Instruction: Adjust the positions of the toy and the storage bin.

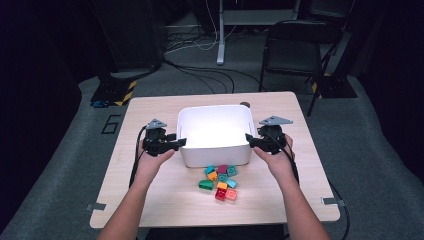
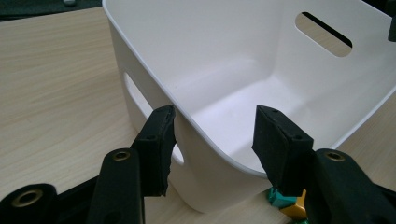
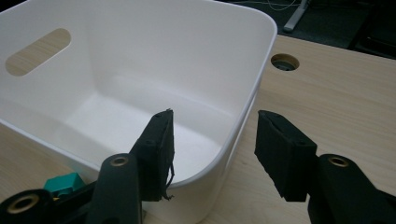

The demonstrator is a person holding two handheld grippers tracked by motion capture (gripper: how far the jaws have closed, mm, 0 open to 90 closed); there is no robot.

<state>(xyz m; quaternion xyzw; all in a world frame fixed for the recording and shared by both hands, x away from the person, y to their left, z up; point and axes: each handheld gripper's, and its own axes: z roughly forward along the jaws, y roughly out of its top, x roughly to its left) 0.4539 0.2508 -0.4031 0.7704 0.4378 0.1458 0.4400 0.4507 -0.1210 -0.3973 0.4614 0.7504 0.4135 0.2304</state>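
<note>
An empty white bin (image 1: 215, 109) with slot handles stands at the middle of the wooden table (image 1: 150, 107). My left gripper (image 1: 181, 142) is at its left wall. In the left gripper view the jaws (image 2: 212, 140) straddle the bin's rim (image 2: 210, 144), one pad outside and one inside, with a wide gap. My right gripper (image 1: 248, 139) is at the right wall. Its jaws (image 3: 212, 149) straddle the rim (image 3: 233, 140) the same way, and the pads do not press on it. Several coloured bricks (image 1: 220, 182) lie in front of the bin.
A round cable hole (image 3: 285, 61) sits in the table behind the bin's right corner. Beyond the table stand a black folding chair (image 1: 295, 45) and a desk leg (image 1: 220, 30), with cables on the floor. A teal brick (image 2: 280, 199) and a green brick (image 3: 65, 184) show by the bin's base.
</note>
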